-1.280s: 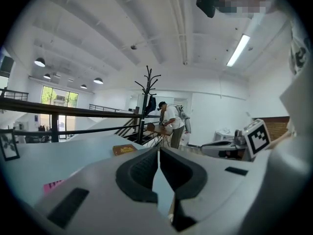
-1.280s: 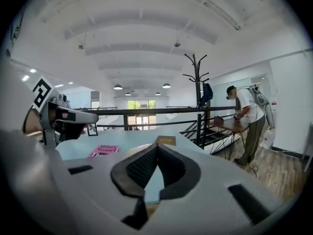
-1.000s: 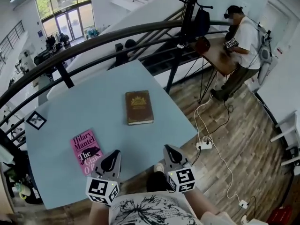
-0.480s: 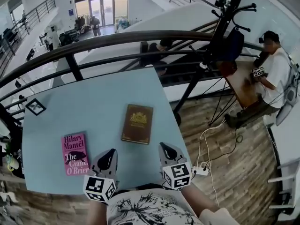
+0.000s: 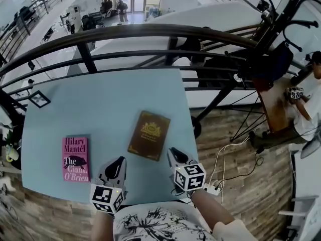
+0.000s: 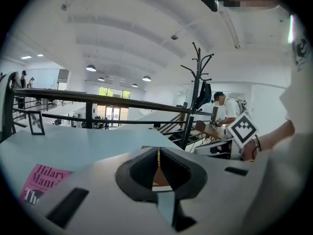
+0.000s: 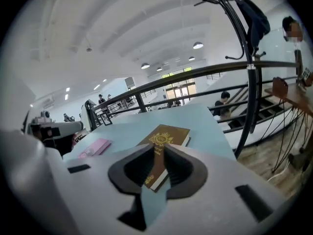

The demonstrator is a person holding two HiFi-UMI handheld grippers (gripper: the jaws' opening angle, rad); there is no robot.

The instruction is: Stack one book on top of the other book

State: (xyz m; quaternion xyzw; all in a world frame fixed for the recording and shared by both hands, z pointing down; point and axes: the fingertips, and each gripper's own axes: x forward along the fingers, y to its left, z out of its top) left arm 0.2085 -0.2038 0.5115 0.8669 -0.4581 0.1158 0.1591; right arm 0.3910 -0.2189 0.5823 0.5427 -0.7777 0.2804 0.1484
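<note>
Counter (image 5: 100, 104): pale blue, square-cornered, set against a dark curved railing (image 5: 150, 31); both books lie flat on it, face up

Brown book (image 5: 149, 135): closed, gold crest on the cover; toward the near right part of the counter, turned a little so its spine runs at a slant

Pink book (image 5: 76, 158): closed, with "Hilary Mantel" across the top of the cover; near the counter's near left edge, well apart from the brown one, so nothing is stacked yet

Left claw (image 5: 118, 162): over the near edge of the counter, between the two books and touching neither; jaws pressed together, nothing between them

Left claw's own view (image 6: 158, 153): only a thin slit between the pads; the pink cover (image 6: 41, 180) shows off to its left

Right claw (image 5: 173, 153): just beside the brown book's near right corner; whether it touches the book I cannot tell; jaws drawn together and empty

Right claw's own view (image 7: 159, 153): the pads meet, and the brown book (image 7: 168, 133) lies straight beyond the tips; the pink book (image 7: 95, 147) is farther off to the left

Far left corner of the counter: a small framed picture (image 5: 39, 99)

Off the counter to the right: plank floor (image 5: 251, 185) with a white power strip (image 5: 213, 187) and its cable; farther back, a person (image 5: 311, 99) at a wooden desk
</note>
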